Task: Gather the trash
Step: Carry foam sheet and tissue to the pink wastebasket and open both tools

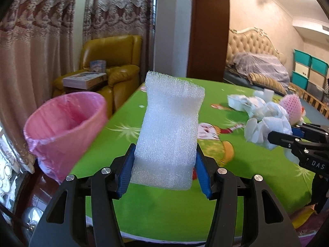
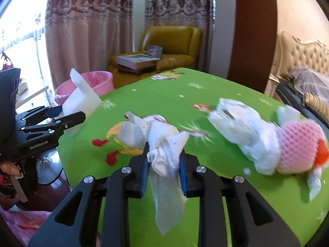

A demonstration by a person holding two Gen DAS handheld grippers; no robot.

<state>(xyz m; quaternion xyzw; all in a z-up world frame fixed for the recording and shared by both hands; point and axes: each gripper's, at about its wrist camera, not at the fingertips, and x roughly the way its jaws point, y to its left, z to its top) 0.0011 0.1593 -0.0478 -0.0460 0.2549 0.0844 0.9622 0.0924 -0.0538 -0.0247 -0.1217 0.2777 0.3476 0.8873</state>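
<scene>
Left claw [image 1: 164,170]: clenched on the white rectangular foam sheet [image 1: 168,131], which is held upright, long axis pointing away.
Right claw [image 2: 164,162]: clenched on a crumpled white paper tissue [image 2: 162,144], carried above the green printed counter [image 2: 205,94].
Bin bearing: the pink-lined round waste bin [image 1: 63,127] stands off the counter's left edge, ahead-left of the left claw, which is judged nearer.
View difference: the bin's open mouth is shown by the left wrist view; in the right wrist view it is half hidden behind the foam, but the remaining white wrappers [image 2: 240,127] are seen closer.

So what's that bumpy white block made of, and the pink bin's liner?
The white block looks like soft packing foam: matte, translucent, covered in tiny bubbles. The pink bin seems lined with thin glossy plastic film; it wrinkles and bunches under the rim.
</scene>
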